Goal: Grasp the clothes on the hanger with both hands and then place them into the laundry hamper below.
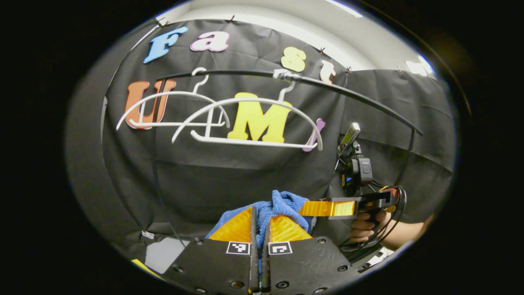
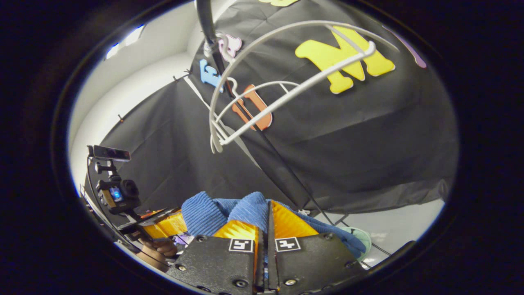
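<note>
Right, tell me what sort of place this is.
Probably a staged recording booth set up as a laundry corner: black cloth wall, a black hanging rail with bare white wire hangers, and both grippers clamped on a blue ribbed garment.

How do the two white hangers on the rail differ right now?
In the left gripper view, the near hanger looks larger and hangs further right on the rail; the far hanger looks smaller and sits left, partly behind it. In the right gripper view the near hanger appears steeply tilted, the far hanger tucked inside its arc. Both are white, bare and hooked on the same rail.
</note>
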### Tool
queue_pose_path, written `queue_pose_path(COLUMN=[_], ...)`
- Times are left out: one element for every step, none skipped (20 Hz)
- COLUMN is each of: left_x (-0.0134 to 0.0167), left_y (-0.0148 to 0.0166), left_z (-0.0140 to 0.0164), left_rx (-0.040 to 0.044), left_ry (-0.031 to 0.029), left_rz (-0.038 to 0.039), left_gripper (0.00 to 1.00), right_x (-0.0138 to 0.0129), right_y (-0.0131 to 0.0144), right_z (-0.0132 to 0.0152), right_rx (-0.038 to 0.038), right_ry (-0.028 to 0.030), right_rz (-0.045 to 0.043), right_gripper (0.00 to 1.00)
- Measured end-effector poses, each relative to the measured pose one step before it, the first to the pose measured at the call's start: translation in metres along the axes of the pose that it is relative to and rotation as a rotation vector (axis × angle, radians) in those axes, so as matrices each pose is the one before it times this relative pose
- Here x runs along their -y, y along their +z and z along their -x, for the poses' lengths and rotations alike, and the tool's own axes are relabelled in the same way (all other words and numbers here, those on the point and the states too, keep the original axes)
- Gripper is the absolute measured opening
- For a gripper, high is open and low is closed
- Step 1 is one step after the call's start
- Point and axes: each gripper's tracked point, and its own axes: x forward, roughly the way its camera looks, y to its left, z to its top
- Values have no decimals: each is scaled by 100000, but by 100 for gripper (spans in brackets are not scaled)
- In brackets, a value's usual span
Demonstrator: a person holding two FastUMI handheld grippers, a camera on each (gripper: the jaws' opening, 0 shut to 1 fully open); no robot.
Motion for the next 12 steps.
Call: queue_pose_path(left_x=[-456,-479,-485,-464,-352,-385,-517,-491,-428,-649,-548,-691], left_y=[-1082,-985,-1007,-987,-748,-716,-1013,-831,-1036,-886,-1049,-980], left_z=[-437,-312,-349,-270,-469,-627,-634,-941,-785,-520,-682,-639], left_rx=[-2086,-1920,-2108,-1807,-1922,-2003,-2546,-1982,-2387,-1947,-2620,-2352], left_ry=[961,1308,1326,1407,782,1516,1102,1271,750,1831,1439,2000], left_rz=[1375,1103,1247,1157,1406,1246,1465,1368,1386,871,809,976], left_gripper=[3,3,2,2,2,2,2,2,2,2,2,3], right_x=[812,860,832,767,750,1000,1059,1127,982,1171,1145,1472], right_y=[-854,-827,-588,-786,-713,-498,-263,-446,-531,-691,-420,-459], right_z=[-749,-943,-774,-483,-702,-633,-765,-739,-751,-650,-606,-807], right_rx=[-2262,-2107,-1838,-1646,-1917,-1334,-1288,-988,-1173,-1041,-1316,-1451], right_ry=[-1385,-1293,-848,-1110,-563,-2063,-1600,-2546,-2023,-3267,-2763,-3608], right_rz=[-978,-1162,-1293,-2044,-1741,-2075,-1575,-1701,-1537,-1471,-538,-745], right_gripper=[7,7,7,7,7,7,7,7,7,6,7,7])
